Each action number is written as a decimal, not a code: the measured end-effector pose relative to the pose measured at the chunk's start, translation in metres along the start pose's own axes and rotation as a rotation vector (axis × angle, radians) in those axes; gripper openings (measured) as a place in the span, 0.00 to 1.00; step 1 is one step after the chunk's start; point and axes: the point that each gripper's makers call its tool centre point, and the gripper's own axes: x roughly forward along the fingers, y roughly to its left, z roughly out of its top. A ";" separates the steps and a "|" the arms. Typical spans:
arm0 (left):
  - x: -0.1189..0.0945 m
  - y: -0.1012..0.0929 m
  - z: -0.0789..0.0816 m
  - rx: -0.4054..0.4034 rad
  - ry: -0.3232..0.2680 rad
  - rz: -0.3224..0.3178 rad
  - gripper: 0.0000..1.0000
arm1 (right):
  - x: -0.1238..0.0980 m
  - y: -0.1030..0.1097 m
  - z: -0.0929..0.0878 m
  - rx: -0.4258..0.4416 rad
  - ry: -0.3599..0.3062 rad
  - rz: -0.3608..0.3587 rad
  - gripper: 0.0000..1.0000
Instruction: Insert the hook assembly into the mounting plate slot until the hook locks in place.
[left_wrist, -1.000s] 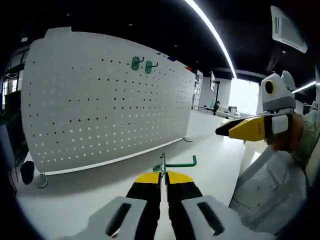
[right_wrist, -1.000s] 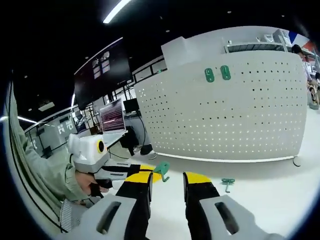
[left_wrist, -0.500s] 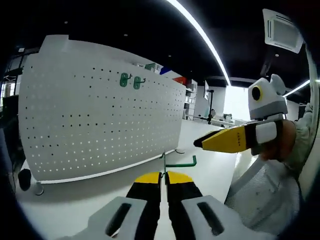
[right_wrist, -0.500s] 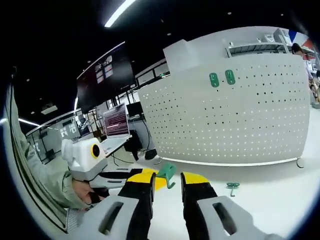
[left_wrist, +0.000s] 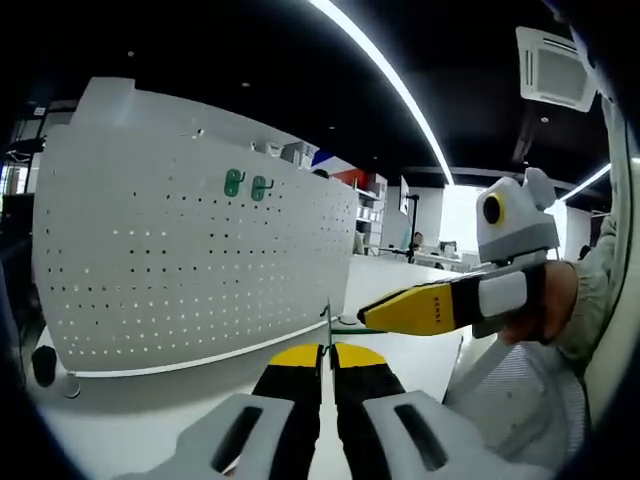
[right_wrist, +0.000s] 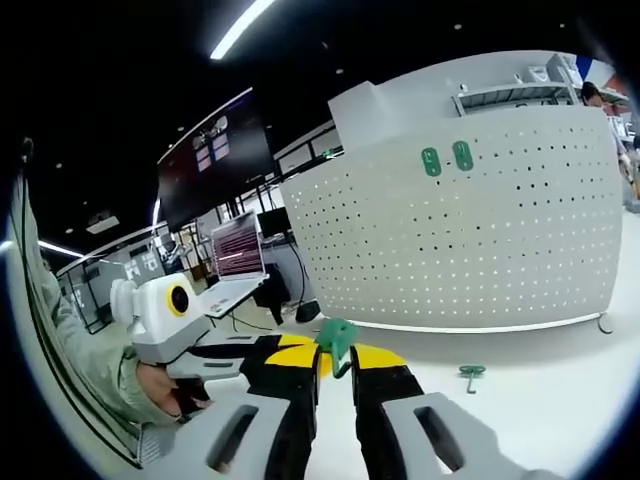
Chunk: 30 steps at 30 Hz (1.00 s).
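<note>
Hook (right_wrist: 470, 374) on table, right view.

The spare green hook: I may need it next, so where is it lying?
In the right gripper view, the spare green hook lies on the white table, right of the right tongs and in front of the pegboard.

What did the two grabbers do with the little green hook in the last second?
The right hand-held gripper came across to the left hand-held gripper and its jaws narrowed around the green hook; whether they grip it I cannot tell. The left one kept the hook pinched and lifted it. Two hooks stayed on the white pegboard, and one spare hook stayed on the table.
</note>
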 end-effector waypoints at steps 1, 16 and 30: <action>0.000 -0.001 0.001 0.001 -0.002 0.000 0.03 | 0.000 0.000 0.000 0.001 -0.002 0.001 0.09; -0.001 -0.010 0.010 -0.017 -0.044 -0.018 0.03 | 0.000 0.005 0.003 0.034 -0.023 0.009 0.08; -0.001 -0.015 0.013 -0.022 -0.076 -0.036 0.03 | 0.000 0.007 0.006 0.099 -0.051 0.024 0.04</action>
